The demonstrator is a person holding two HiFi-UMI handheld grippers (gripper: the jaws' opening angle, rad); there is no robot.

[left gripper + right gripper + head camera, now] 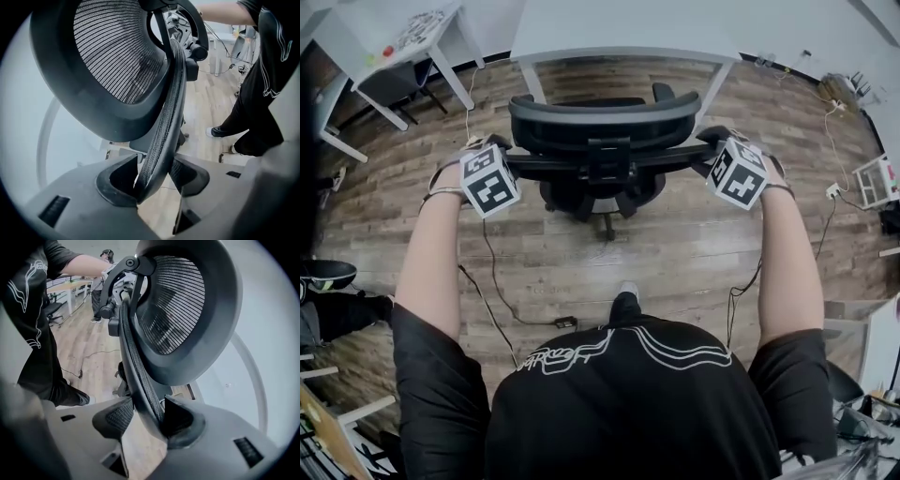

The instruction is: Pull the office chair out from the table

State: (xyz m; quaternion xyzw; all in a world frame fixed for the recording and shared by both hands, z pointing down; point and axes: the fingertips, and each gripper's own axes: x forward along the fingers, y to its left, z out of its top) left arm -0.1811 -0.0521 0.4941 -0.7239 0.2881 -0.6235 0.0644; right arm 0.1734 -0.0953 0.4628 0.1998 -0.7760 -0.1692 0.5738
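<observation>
**A:** Two grips, one on each side. We are holding the office chair [600, 141] by its backrest [605, 120], with the left gripper [154, 180] and the right gripper [145, 420] each clamped on the mesh rim.

**B:** The chair is standing just before the white table [623, 53]. Its back is facing us and its front is sitting close to the table's edge.

**A:** So we are aiming to draw both sides evenly and straight toward us, or it is likely going to swivel on its base [605, 220].

**B:** We are gripping only a thin rim, so we are ruling out any jerk, which could slip it free.

**A:** What are we watching behind it?

**B:** We are watching the cable with its small black block [565, 322] lying on the wooden floor [675, 253], between the castors and our shoe [626, 289]. The castors may be heading over it, and our own feet are standing in the path.
</observation>
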